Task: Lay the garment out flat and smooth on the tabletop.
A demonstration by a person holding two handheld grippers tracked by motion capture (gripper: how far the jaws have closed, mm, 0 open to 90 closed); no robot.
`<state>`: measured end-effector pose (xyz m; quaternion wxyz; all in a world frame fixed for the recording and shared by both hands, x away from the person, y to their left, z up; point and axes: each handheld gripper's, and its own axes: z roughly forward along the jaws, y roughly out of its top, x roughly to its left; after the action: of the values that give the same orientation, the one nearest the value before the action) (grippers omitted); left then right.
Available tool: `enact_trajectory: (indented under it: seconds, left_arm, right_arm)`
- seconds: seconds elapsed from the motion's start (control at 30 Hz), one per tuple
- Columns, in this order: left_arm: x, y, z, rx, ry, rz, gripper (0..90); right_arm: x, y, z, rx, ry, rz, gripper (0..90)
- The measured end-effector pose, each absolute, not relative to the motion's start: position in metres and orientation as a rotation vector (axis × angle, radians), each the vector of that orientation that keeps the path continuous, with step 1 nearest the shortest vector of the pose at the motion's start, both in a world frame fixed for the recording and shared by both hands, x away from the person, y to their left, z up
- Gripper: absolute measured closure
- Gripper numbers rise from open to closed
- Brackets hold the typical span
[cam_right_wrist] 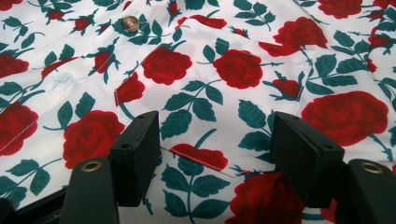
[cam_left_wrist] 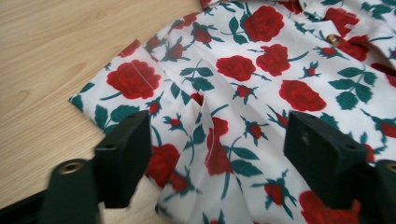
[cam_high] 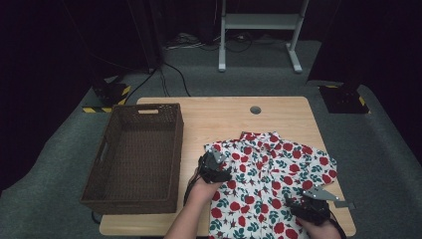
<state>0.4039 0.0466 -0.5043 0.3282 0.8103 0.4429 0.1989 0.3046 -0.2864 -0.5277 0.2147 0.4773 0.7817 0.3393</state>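
left gripper (cam_high: 214,168) hovers at the shirt's (cam_high: 268,184) left edge, by the short sleeve, with its jaws standing wide apart and nothing between them; in the left gripper view the sleeve (cam_left_wrist: 135,84) lies just ahead of the jaws, its hem folded flat on the table (cam_left_wrist: 56,56). right gripper (cam_high: 311,206) sits over the shirt's lower right part, jaws likewise spread and empty, with the chest pocket (cam_right_wrist: 243,98) and a small brown button (cam_right_wrist: 130,23) in front of them in the right gripper view.

the shirt lies spread front up on the right half of the table, collar pointing away from the person, its bottom hem reaching toward the near edge. it looks like thin, light woven cloth: soft, limp, likely to slide and bunch on the smooth wood, and not fragile. a pinch should probably take a seam or hem, such as the sleeve cuff or side seam, where the layers are thicker; a pinch on the flat middle may catch only the top layer.

left of the shirt stands a dark woven basket (cam_high: 134,199), empty and well apart from it. its near wall is the one thing the cloth could snag on if carried that way. nothing else lies beside the shirt.
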Motion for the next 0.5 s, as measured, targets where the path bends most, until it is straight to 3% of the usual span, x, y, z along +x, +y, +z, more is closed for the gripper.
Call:
enact_trajectory:
  seconds: [0.17,0.5]
  left_arm:
    - [0.411,0.041,-0.508,2.182,1.191,0.545,50.0]
    - [0.410,0.049,-0.512,2.174,1.243,0.558,79.6]
  right_arm:
    - [0.305,-0.286,-0.528,1.324,2.168,0.940,33.5]
    - [0.305,-0.286,-0.528,1.326,2.165,0.940,33.8]
